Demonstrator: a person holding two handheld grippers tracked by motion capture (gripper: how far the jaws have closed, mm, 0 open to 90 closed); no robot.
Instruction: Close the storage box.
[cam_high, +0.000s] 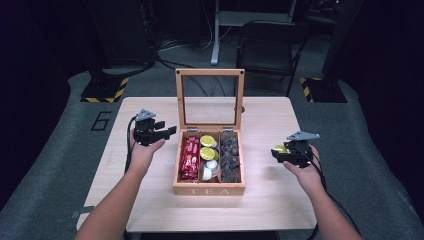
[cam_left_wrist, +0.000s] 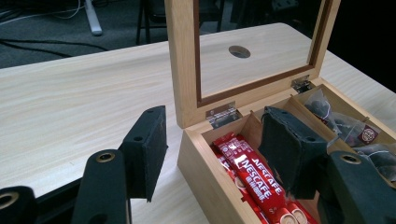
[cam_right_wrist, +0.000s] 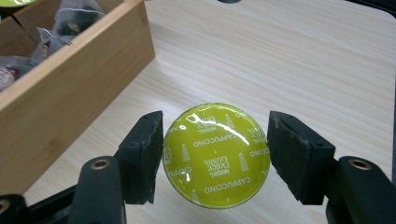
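At right of the high view, the right gripper (cam_right_wrist: 215, 156) clamped a yellow-green cappuccino capsule (cam_right_wrist: 217, 155); the left gripper (cam_left_wrist: 212, 149) stood open beside the wooden tea box (cam_high: 209, 190).

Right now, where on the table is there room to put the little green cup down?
Bare wood lies right of the tea box, under and around the right gripper clamping the green capsule. More bare table lies left of the box, near the left gripper, and in front. Inside the box it is crowded with sachets, capsules and tea bags.

You have a pale wooden table (cam_high: 150, 165) before you. An open tea box (cam_high: 209, 189) sits mid-table, toward its near edge.
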